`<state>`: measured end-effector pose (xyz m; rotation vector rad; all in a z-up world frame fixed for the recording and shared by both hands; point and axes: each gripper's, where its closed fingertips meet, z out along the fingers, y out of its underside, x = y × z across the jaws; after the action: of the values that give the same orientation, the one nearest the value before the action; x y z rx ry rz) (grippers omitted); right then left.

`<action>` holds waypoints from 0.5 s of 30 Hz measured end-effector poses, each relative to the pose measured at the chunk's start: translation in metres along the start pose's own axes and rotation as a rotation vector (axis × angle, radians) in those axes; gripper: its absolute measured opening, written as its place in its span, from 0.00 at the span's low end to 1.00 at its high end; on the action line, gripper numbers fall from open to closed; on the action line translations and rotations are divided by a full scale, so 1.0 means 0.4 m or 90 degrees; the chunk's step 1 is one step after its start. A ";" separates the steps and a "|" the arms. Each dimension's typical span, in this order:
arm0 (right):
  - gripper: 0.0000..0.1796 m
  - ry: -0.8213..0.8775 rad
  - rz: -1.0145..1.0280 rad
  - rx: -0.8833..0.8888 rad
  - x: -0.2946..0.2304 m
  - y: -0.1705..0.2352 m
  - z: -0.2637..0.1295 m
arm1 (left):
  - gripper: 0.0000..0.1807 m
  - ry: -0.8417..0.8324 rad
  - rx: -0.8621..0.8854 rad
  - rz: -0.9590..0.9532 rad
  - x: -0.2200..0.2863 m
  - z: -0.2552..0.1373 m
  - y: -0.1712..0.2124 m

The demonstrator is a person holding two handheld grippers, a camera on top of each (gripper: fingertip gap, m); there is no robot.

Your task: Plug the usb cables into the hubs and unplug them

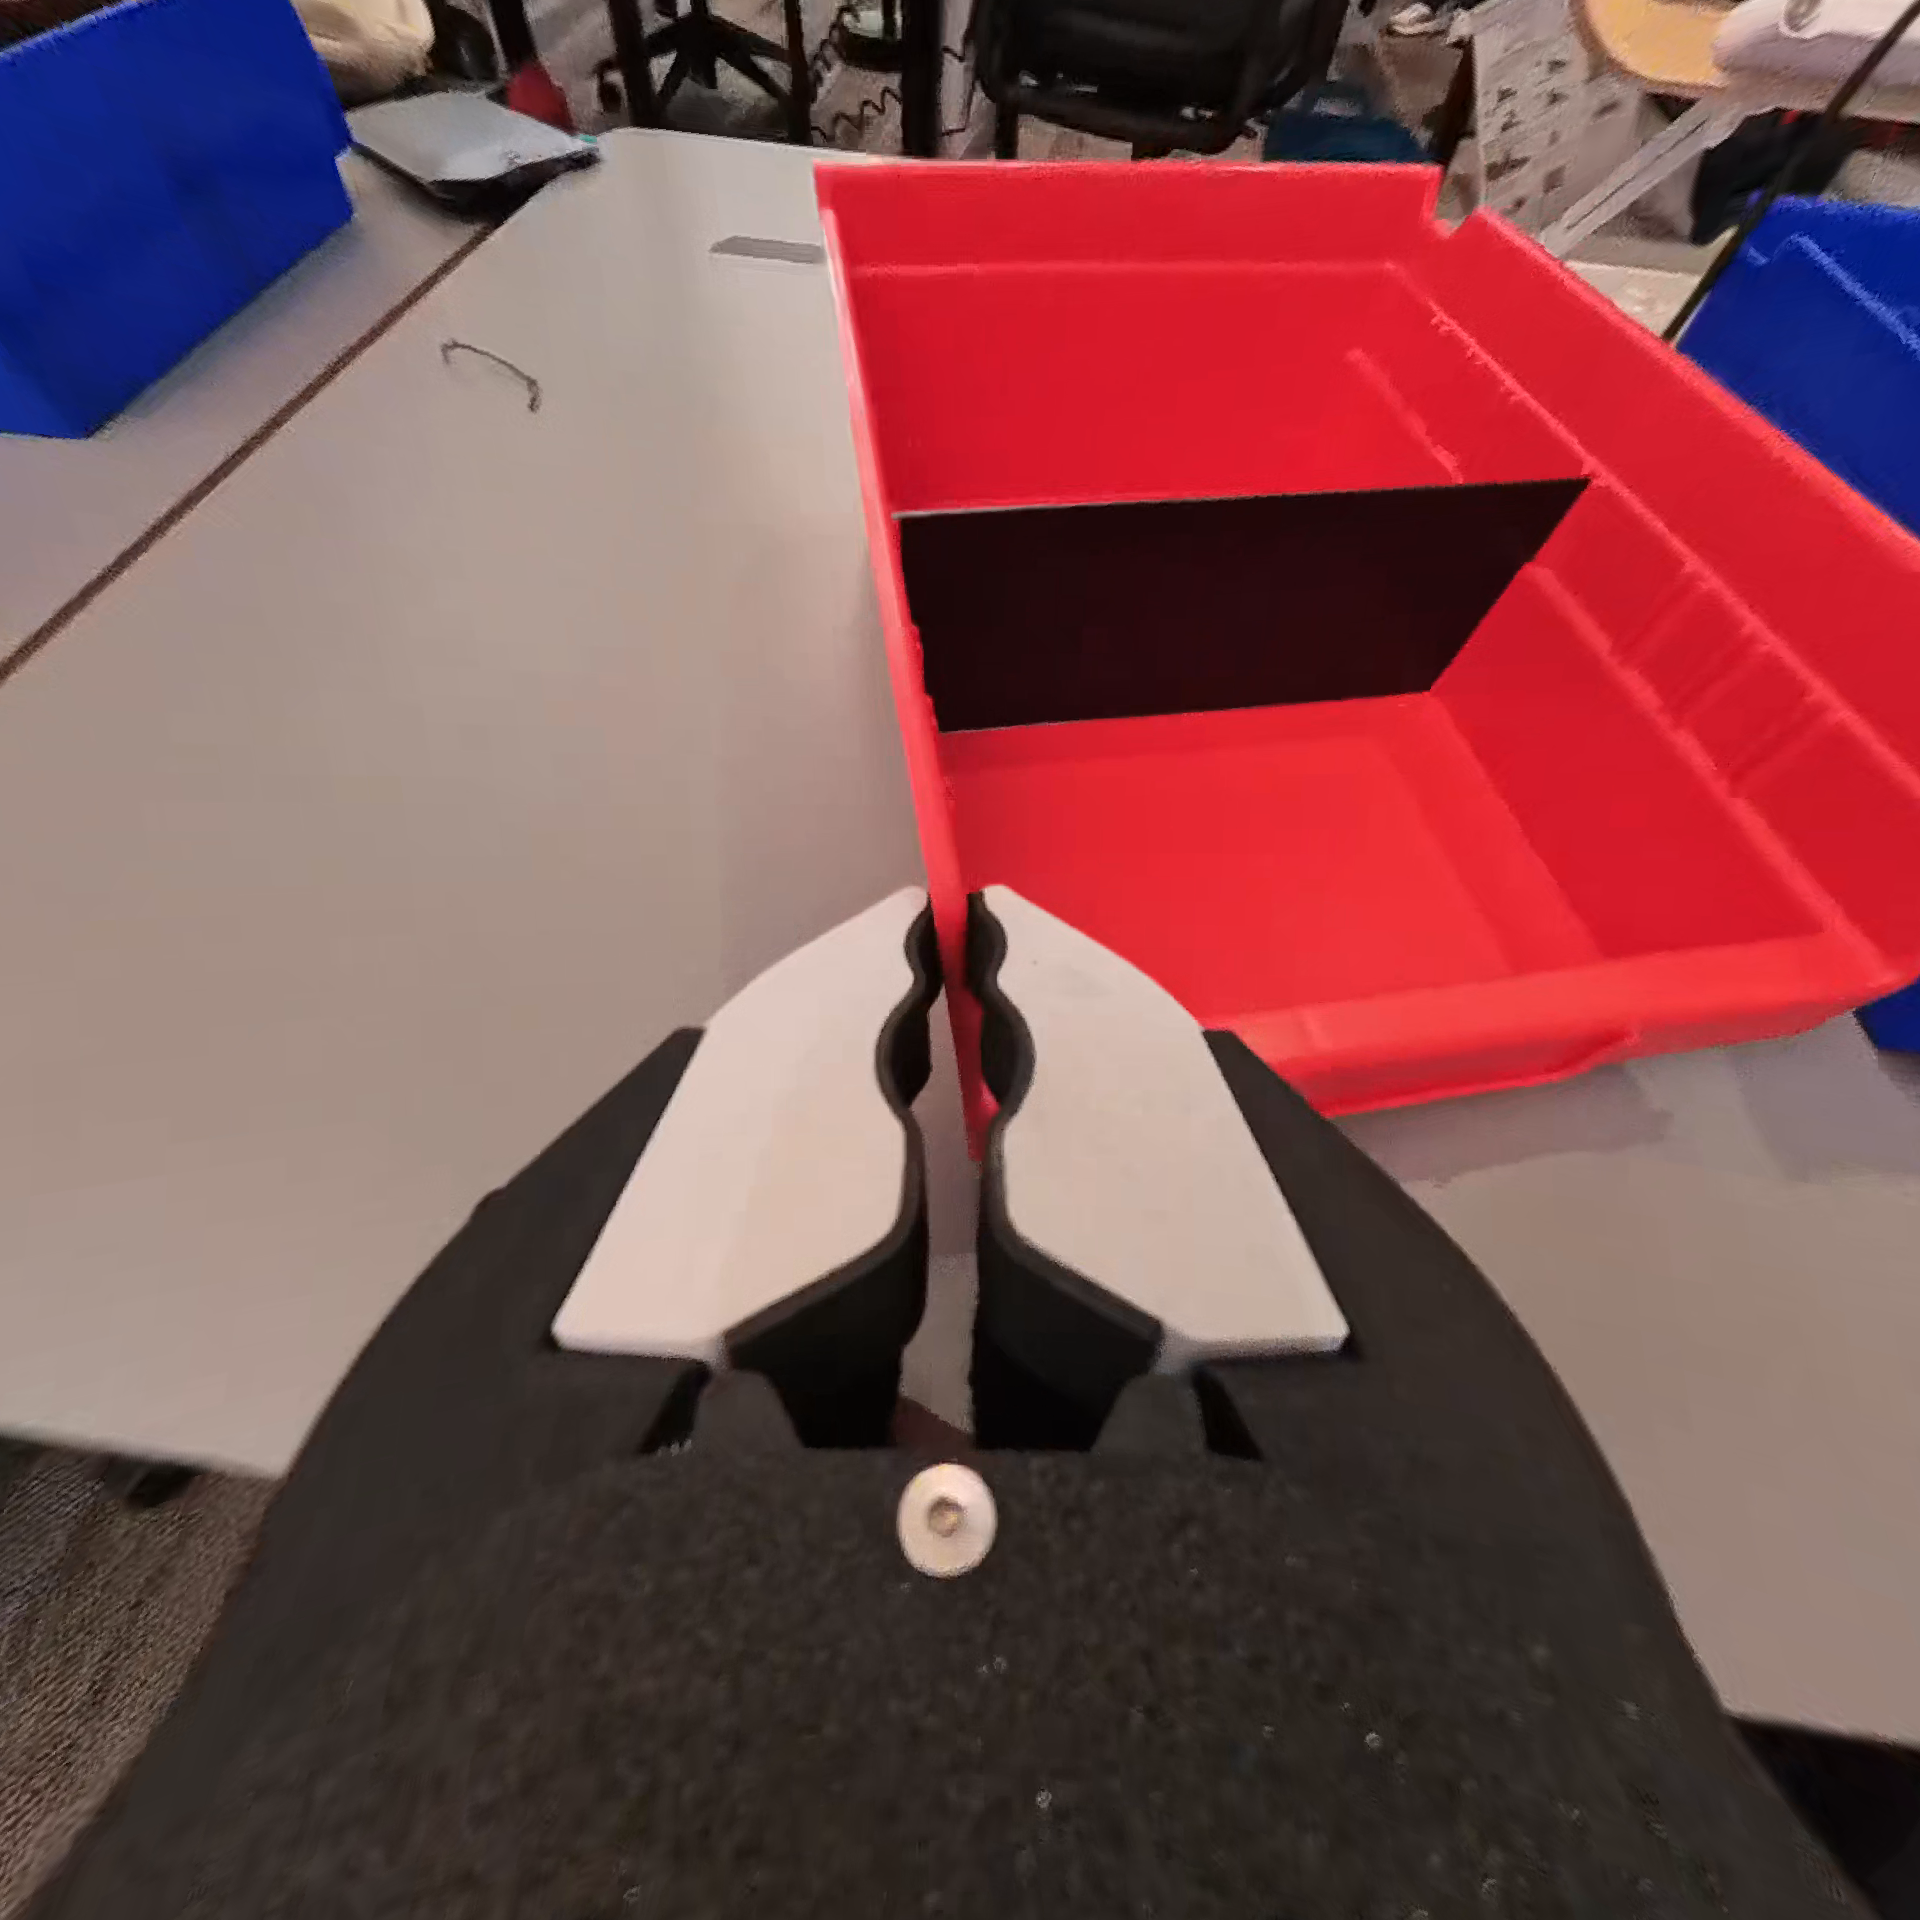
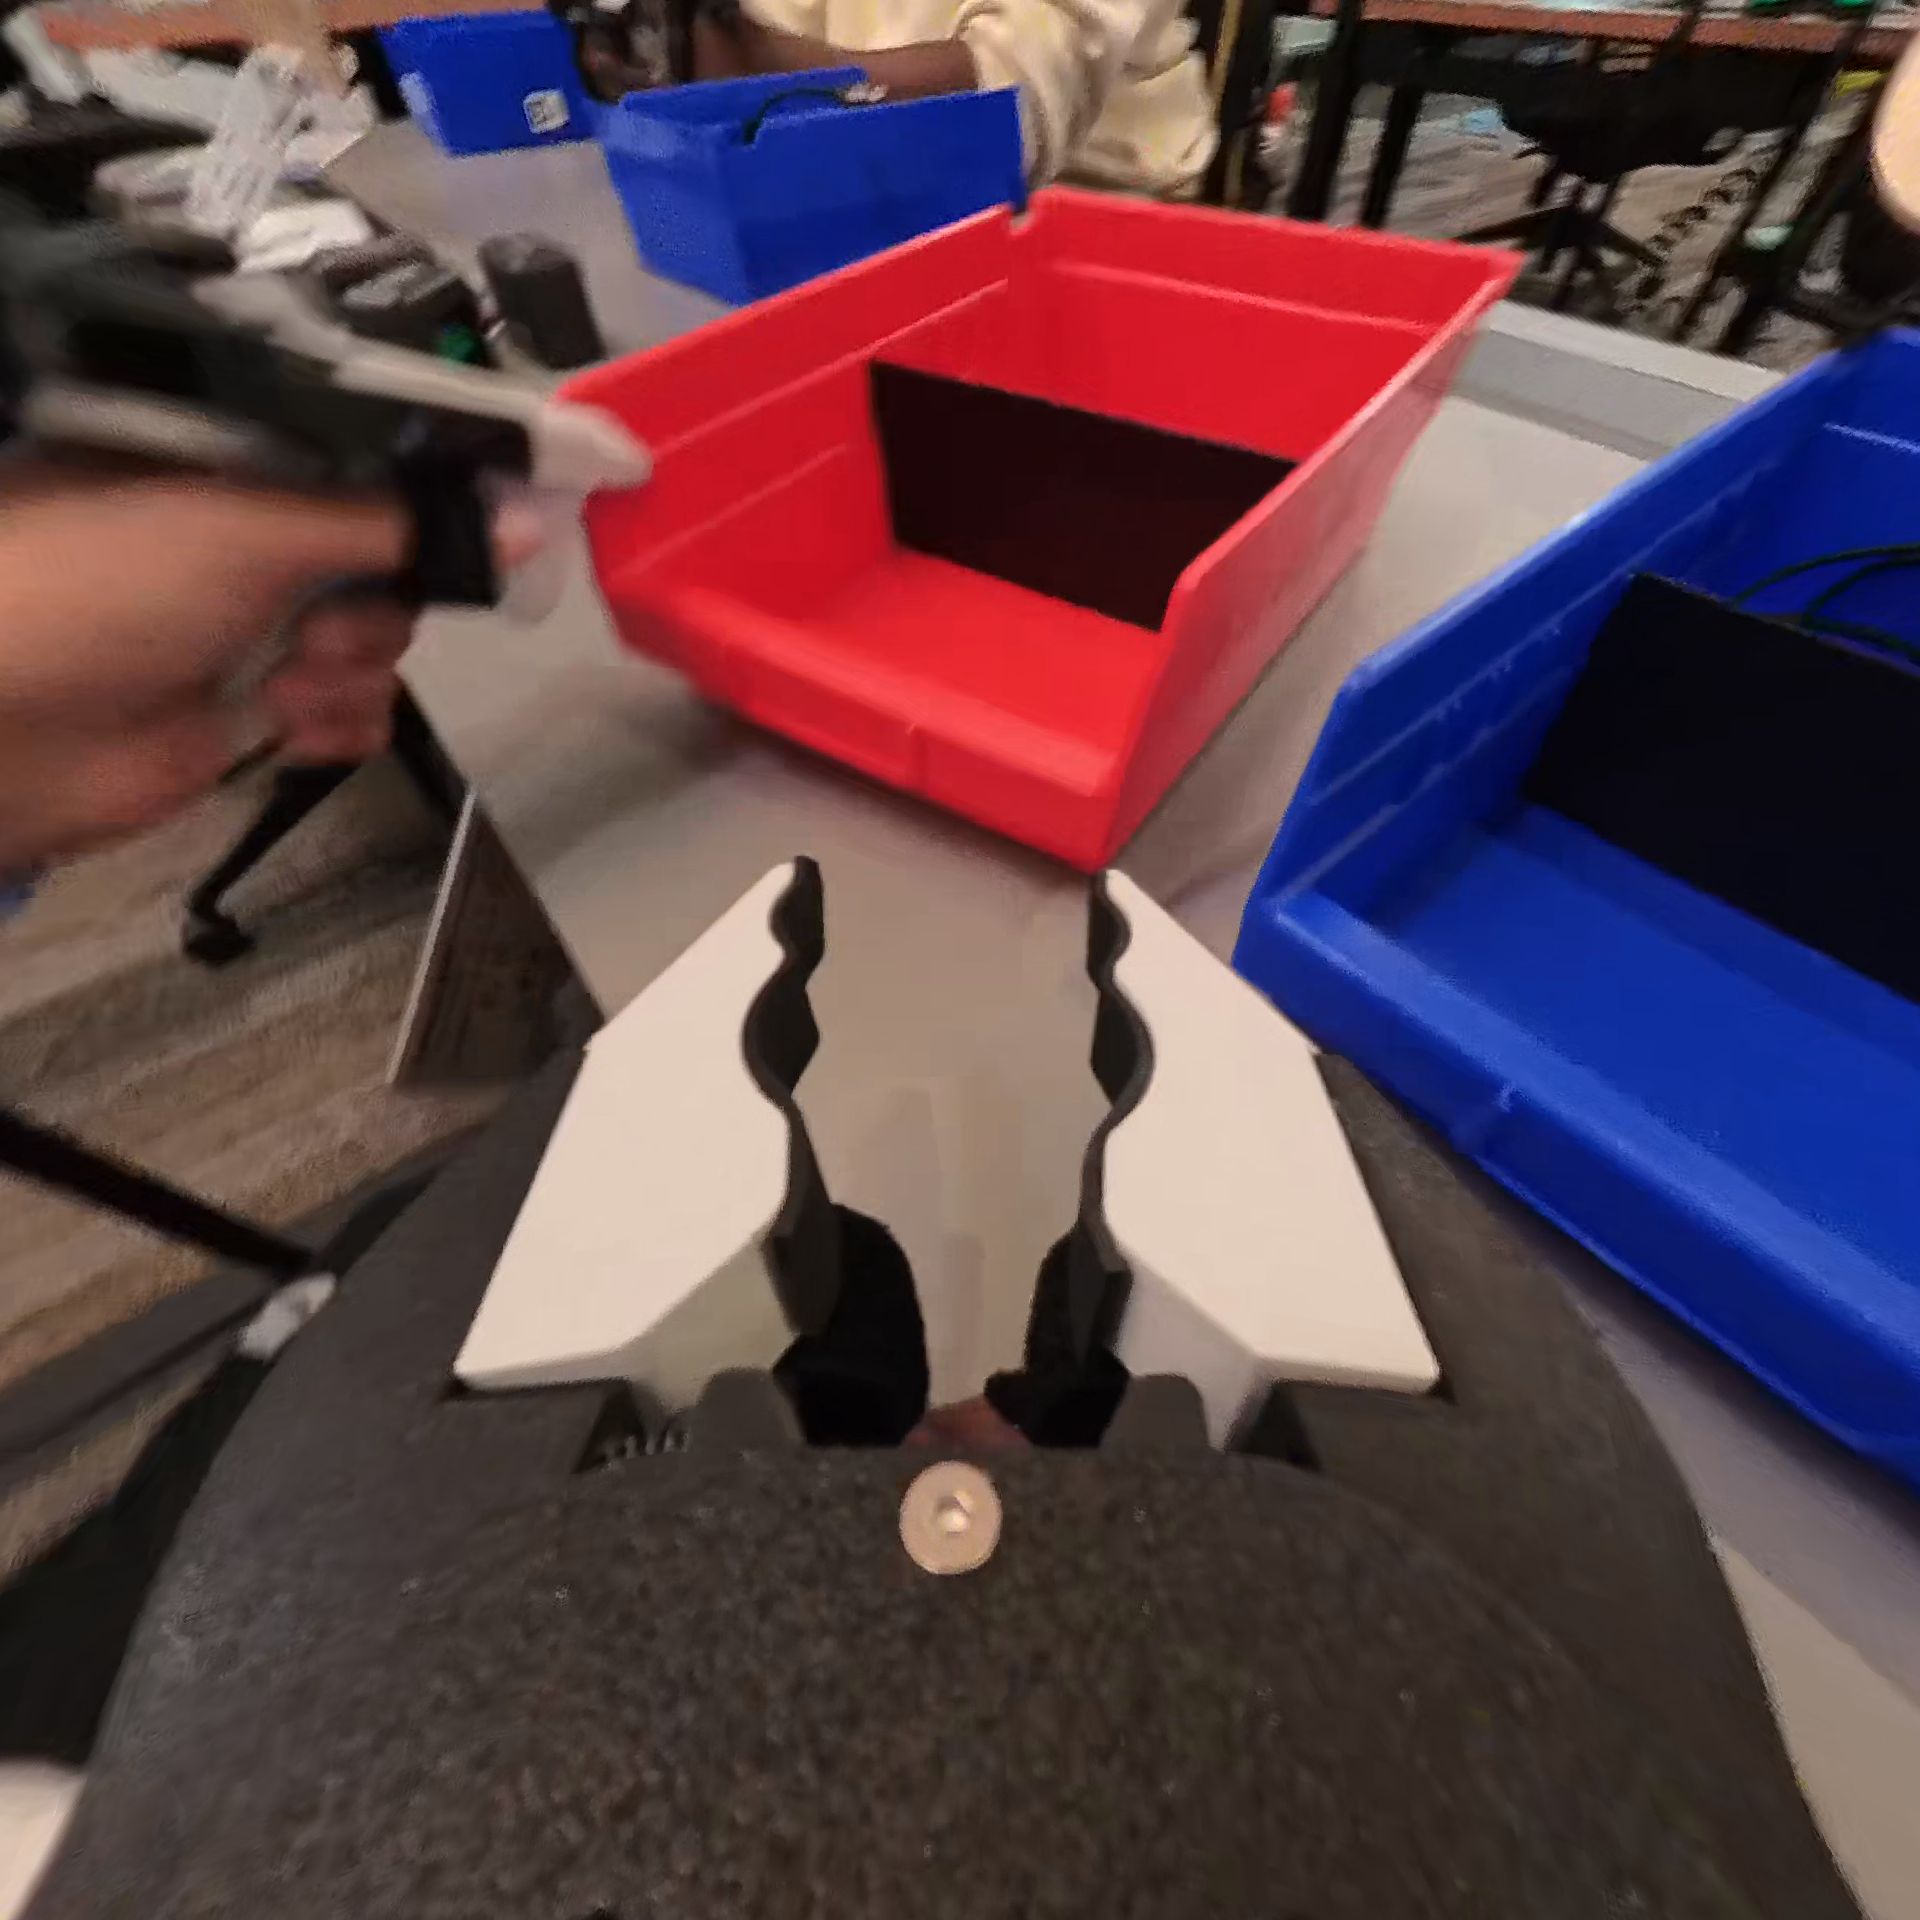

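- This is looking like a shared lab or workshop room, not a home.
- Long grey benches (image 1: 436, 727) are standing edge to edge on carpet.
- Plastic parts bins are sitting about: a red bin (image 1: 1351, 343) with a black divider (image 1: 1195, 603), and blue bins (image 2: 810, 177) beside it.
- Black stands and rolling chairs (image 1: 1143, 62) are crowding the background.
- Another person in a pale sleeve (image 2: 1081, 94) is working at the far bench.

A red bin (image 1: 1351, 1049) with a black divider (image 1: 1195, 603) sits on a grey table (image 1: 416, 831).
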<state>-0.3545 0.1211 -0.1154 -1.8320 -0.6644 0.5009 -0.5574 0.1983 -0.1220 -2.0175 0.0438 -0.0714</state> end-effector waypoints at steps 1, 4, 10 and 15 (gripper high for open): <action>0.30 0.024 0.016 0.010 0.010 -0.020 0.019 | 0.02 -0.008 0.006 0.010 0.005 -0.023 0.011; 0.34 0.066 0.013 0.023 0.017 -0.067 0.076 | 0.02 -0.033 0.010 0.052 0.011 -0.085 0.041; 0.25 0.175 -0.013 -0.084 0.038 -0.023 0.173 | 0.02 -0.042 0.019 0.037 0.005 -0.152 0.073; 0.05 0.215 0.027 -0.103 0.071 -0.020 0.175 | 0.02 -0.048 0.022 0.050 -0.002 -0.158 0.075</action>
<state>-0.3780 0.1912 -0.1323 -2.0249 -0.4452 0.1605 -0.5625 0.1285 -0.1217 -1.9804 0.0733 0.0525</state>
